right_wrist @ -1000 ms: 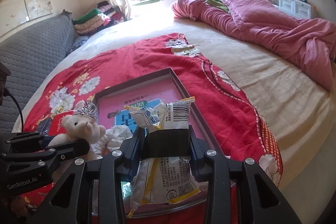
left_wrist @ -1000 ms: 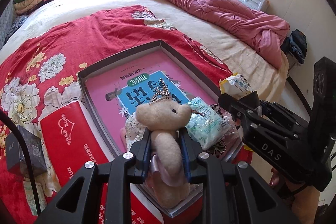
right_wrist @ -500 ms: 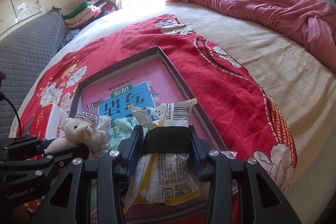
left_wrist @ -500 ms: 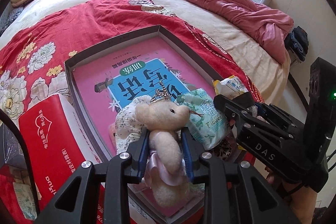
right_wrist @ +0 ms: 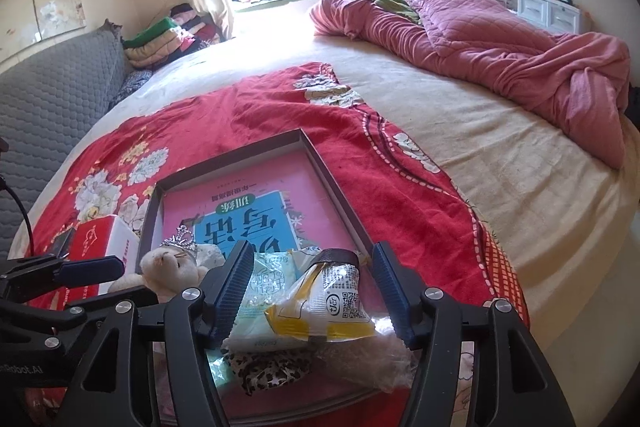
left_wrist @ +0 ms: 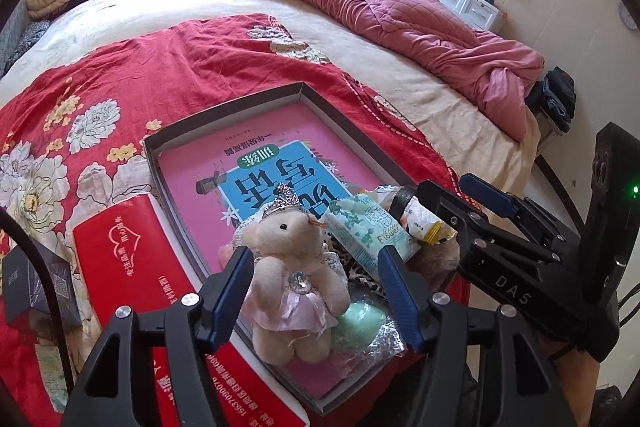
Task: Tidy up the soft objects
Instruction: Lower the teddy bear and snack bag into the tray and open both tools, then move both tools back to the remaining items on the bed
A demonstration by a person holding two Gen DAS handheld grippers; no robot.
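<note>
A plush bear in a pink dress and tiara lies in the grey box on a pink and blue book. My left gripper is open with the bear loose between its fingers. The bear also shows in the right wrist view. My right gripper is open around a yellow and white snack packet, which lies in the box beside a pale green tissue pack and a leopard-print cloth. The right gripper shows in the left wrist view.
A red carton lies left of the box on the red floral sheet. A dark small box sits at the far left. A pink quilt is heaped at the back right of the bed. A grey headboard stands left.
Both grippers have opened. The left let go of the bear and the right let go of the snack packet; both things now lie in the box.
</note>
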